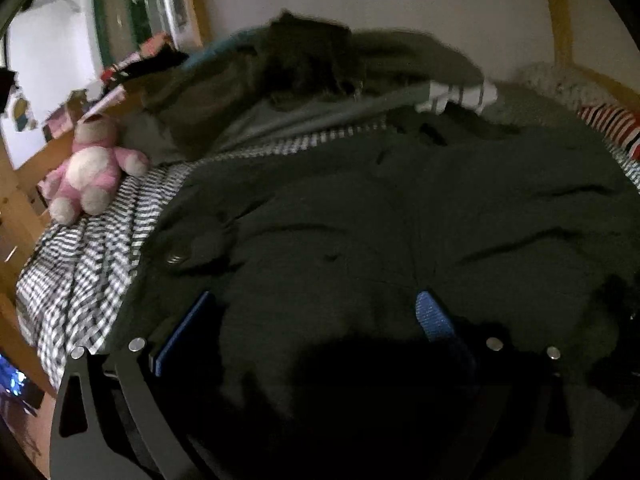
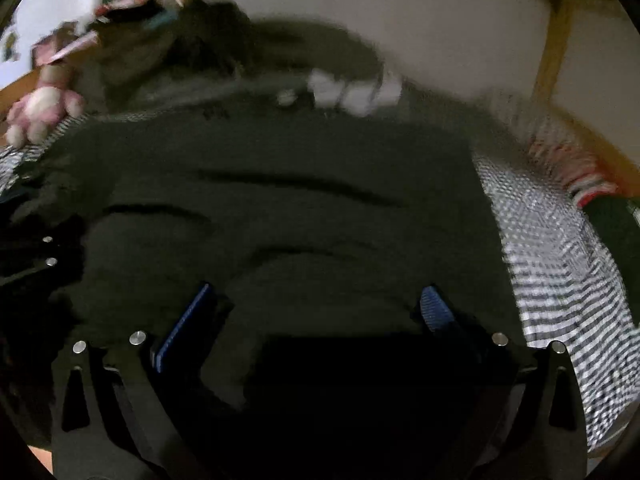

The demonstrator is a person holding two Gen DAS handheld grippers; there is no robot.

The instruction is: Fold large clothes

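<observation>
A large dark green garment (image 1: 400,208) lies spread over the checked bedsheet (image 1: 92,272); it also fills the right wrist view (image 2: 280,200). My left gripper (image 1: 316,308) is open, its blue-padded fingers (image 1: 434,316) wide apart just above the garment's near part. My right gripper (image 2: 320,304) is open too, its fingers (image 2: 436,310) spread over the garment's near edge. The left gripper's linkage shows at the left edge of the right wrist view (image 2: 44,256). Neither gripper holds cloth.
A pink and white plush toy (image 1: 92,168) sits on the sheet at the left. A heap of dark clothes (image 1: 304,64) and a white striped cloth (image 1: 460,96) lie at the back. A red-striped cloth (image 1: 612,124) lies at the right. Wooden bed rails (image 1: 560,12) frame the bed.
</observation>
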